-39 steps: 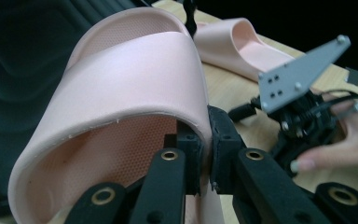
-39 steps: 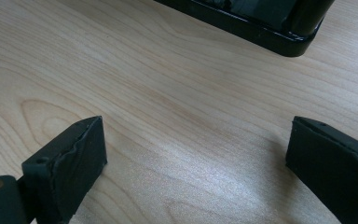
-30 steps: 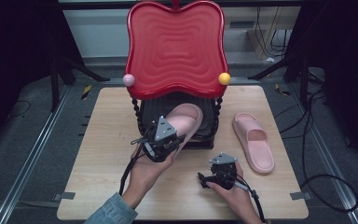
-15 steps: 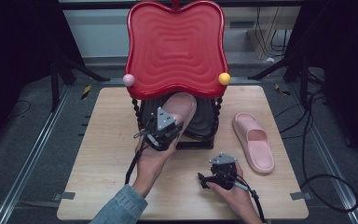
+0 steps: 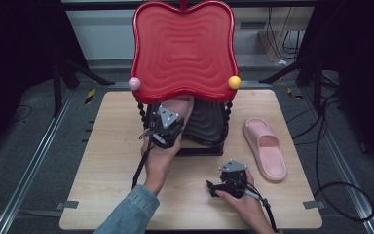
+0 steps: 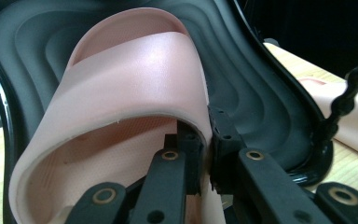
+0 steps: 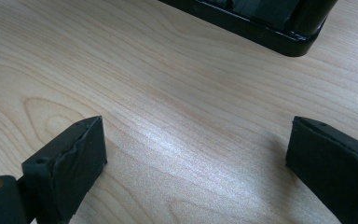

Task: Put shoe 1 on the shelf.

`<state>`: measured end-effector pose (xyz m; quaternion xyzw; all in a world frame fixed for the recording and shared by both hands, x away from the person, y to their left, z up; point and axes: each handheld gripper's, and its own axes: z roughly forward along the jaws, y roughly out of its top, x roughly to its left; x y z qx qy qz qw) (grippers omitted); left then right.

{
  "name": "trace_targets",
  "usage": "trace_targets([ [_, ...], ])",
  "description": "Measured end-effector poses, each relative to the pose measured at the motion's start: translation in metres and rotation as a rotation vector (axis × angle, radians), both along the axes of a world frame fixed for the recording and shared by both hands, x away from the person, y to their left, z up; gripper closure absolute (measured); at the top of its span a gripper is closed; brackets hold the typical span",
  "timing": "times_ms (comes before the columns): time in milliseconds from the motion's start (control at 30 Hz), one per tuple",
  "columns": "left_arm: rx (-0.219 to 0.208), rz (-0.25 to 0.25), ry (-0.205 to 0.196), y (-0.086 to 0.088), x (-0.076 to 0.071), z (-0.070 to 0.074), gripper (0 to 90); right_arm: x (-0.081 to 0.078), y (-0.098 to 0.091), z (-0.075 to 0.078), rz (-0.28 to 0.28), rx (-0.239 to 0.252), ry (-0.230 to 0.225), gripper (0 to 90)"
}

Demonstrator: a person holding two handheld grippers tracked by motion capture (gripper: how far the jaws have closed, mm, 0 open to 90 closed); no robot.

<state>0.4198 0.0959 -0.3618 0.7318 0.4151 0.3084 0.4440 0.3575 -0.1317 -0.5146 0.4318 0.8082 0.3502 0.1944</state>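
My left gripper (image 5: 168, 127) is shut on the strap edge of a pink slipper (image 5: 181, 106), whose toe reaches under the red top tray (image 5: 184, 48) of a two-tier rack. In the left gripper view the jaws (image 6: 208, 140) pinch the strap of the pink slipper (image 6: 130, 79), which lies over the black ridged lower tray (image 6: 256, 79). A second pink slipper (image 5: 265, 147) lies sole-down on the table right of the rack. My right gripper (image 5: 214, 186) rests open on the wood near the front edge, nothing between its jaws (image 7: 196, 158).
The rack's black lower tray (image 5: 207, 122) stands at the table's middle back, with twisted black posts (image 5: 141, 111) and a pink knob (image 5: 134, 83) and a yellow knob (image 5: 234, 82) on the red tray. Its black base corner (image 7: 284, 42) lies ahead of the right gripper. Cables trail over the floor at the right.
The left gripper has carried the pink slipper forward, deeper under the red tray and over the black lower tray. The right gripper has stayed where it was.
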Motion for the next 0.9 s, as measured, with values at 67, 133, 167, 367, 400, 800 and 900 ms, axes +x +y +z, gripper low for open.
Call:
trace_targets([
  [67, 0.006, 0.014, -0.005, 0.001, 0.002, -0.001, 84.4, 0.000, 0.000, 0.000, 0.001, 0.000, 0.000, 5.2],
  [133, 0.011, 0.025, -0.014, 0.002, 0.003, -0.002, 84.4, 0.000, 0.000, 0.000, 0.000, 0.002, 0.001, 5.2],
  [167, 0.009, 0.030, -0.015, 0.002, 0.004, -0.002, 84.3, 0.000, 0.000, 0.000, 0.001, 0.003, 0.001, 5.2],
  [367, 0.013, 0.052, -0.011, 0.001, 0.007, -0.005, 84.3, 0.000, 0.000, 0.000, 0.003, 0.002, 0.001, 5.2],
  [400, 0.009, 0.055, -0.010, 0.000, 0.009, -0.006, 84.4, 0.000, 0.000, 0.000, 0.004, 0.002, 0.001, 5.3],
  [800, 0.015, 0.048, 0.020, -0.005, 0.016, -0.011, 82.8, 0.000, 0.000, 0.000, 0.008, 0.002, 0.001, 5.2],
  [900, 0.012, 0.035, 0.035, -0.004, 0.017, -0.010, 81.5, 0.000, 0.000, 0.000, 0.008, 0.002, 0.001, 5.2],
])
